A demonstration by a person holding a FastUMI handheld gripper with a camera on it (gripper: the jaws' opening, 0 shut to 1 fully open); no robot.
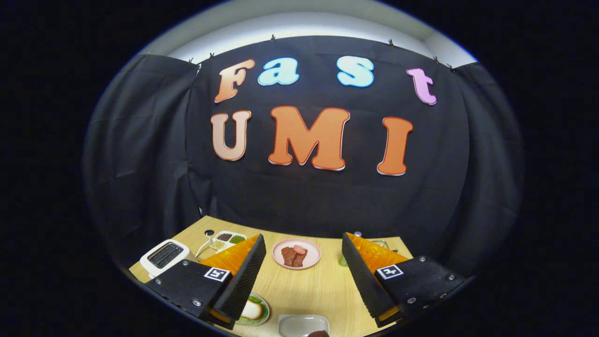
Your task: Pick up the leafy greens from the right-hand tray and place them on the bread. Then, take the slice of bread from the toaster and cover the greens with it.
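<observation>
We find the gripper (303, 274) with its two fingers spread wide apart and nothing held between them; bare wooden table (318, 285) shows in the gap. Each finger carries a black ribbed pad (243, 281) on its inner face, an orange body behind it, and a black mount with a square marker. Just ahead of the fingers, between their tips, we note a pink plate (296, 253) bearing slices of reddish-brown meat. Partly hidden under the left finger sits a round green-rimmed plate (260, 312) with a pale slice of bread (252, 310) on it. Close below the gap between the fingers lies a shallow grey tray (303, 323); a small dark object rests at its near edge, and we cannot tell what it is. Beyond the left finger stands a white toaster (165, 256) with a dark slot on top; whether a slice sits in it we cannot tell. Its cord runs toward a white divided tray (228, 240) holding brown, green and yellowish contents. Beside the right finger's tip a small pale-green item (343, 260) is mostly hidden. We cannot identify the leafy greens with certainty from this position.
</observation>
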